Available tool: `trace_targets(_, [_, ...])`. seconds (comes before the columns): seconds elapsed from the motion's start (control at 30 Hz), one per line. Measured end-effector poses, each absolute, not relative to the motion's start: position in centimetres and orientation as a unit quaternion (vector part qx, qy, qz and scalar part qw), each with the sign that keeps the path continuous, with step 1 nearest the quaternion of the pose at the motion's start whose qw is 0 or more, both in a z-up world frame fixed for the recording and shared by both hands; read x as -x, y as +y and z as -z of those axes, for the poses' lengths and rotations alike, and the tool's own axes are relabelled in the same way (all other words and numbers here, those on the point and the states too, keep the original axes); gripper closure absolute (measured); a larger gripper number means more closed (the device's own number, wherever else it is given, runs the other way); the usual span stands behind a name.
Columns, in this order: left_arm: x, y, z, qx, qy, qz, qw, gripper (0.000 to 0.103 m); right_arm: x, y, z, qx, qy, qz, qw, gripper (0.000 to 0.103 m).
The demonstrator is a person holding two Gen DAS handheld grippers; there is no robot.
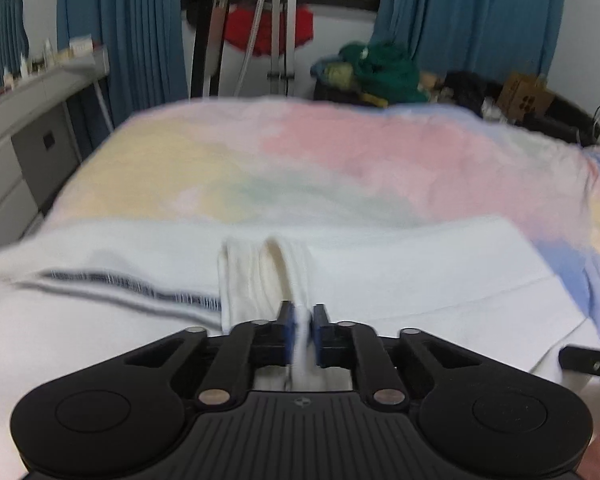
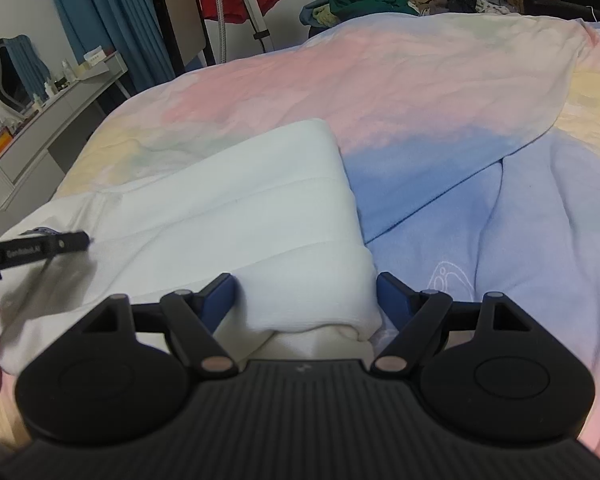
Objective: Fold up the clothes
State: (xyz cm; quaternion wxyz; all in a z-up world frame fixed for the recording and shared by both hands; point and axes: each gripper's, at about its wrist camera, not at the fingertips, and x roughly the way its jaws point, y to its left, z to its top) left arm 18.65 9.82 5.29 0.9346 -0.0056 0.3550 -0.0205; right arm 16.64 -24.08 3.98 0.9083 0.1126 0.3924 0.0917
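Note:
A white garment [image 1: 400, 280] with a dark stripe lies on the near part of the bed. My left gripper [image 1: 303, 326] is shut on a pinched fold of the white garment. In the right wrist view the garment [image 2: 240, 216] lies partly folded, with its folded end between the fingers. My right gripper [image 2: 306, 296] is open, its blue pads on either side of that folded end. The left gripper's arm [image 2: 40, 250] shows at the left of the right wrist view, over the garment.
The bed carries a pastel blanket [image 2: 420, 92] in pink, yellow and blue. A grey dresser [image 1: 24, 128] with small bottles stands at the left. A clothes pile [image 1: 380, 68], a cardboard box [image 1: 524, 94] and blue curtains are behind the bed.

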Motion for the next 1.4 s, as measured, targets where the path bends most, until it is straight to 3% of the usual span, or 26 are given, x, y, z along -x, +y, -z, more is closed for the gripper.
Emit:
trace_targets(0.13, [-18.5,10.2,-7.1,0.005,0.321,0.019,0.947,0.094,-16.0,-23.9,-4.7,-0.117,0.364,-0.093,0.919,0.022])
trace_targets(0.33, [-20.0,10.5,-3.1,0.004,0.383,0.022,0.923,0.092,-15.1,-23.4,-5.9,-0.097,0.319,-0.104,0.937,0.024])
trace_targets(0.43, [-19.5,10.4,-3.0,0.002,0.378,0.018,0.926,0.088,-15.2,-22.6,-5.7,-0.071,0.322,-0.118,0.937,0.024])
trace_targets(0.57, [-17.3,10.4,-3.8,0.013,0.348,-0.006,0.937,0.062,-16.0,-21.0,-3.9,0.000,0.354,-0.122,0.927,0.019])
trace_targets(0.63, [-15.9,10.7,-4.2,0.028,0.343,-0.011,0.939,0.058,-16.0,-20.9,-3.9,0.004,0.354,-0.121,0.927,0.018])
trace_targets(0.77, [-12.4,12.3,-5.5,0.058,0.341,-0.059,0.936,0.025,-16.0,-21.5,-4.0,-0.014,0.354,-0.125,0.927,0.018])
trace_targets(0.87, [-9.7,14.9,-6.5,0.103,0.334,-0.093,0.932,0.017,-15.8,-21.8,-4.0,-0.020,0.354,-0.123,0.927,0.018])
trace_targets(1.17, [-4.2,22.6,-6.4,0.313,0.302,-0.195,0.879,0.014,-14.7,-22.9,-4.1,-0.057,0.366,-0.106,0.923,0.021])
trace_targets(1.4, [-4.3,26.1,-4.3,0.390,0.311,-0.227,0.836,0.014,-13.9,-23.1,-4.8,-0.067,0.354,-0.102,0.927,0.020])
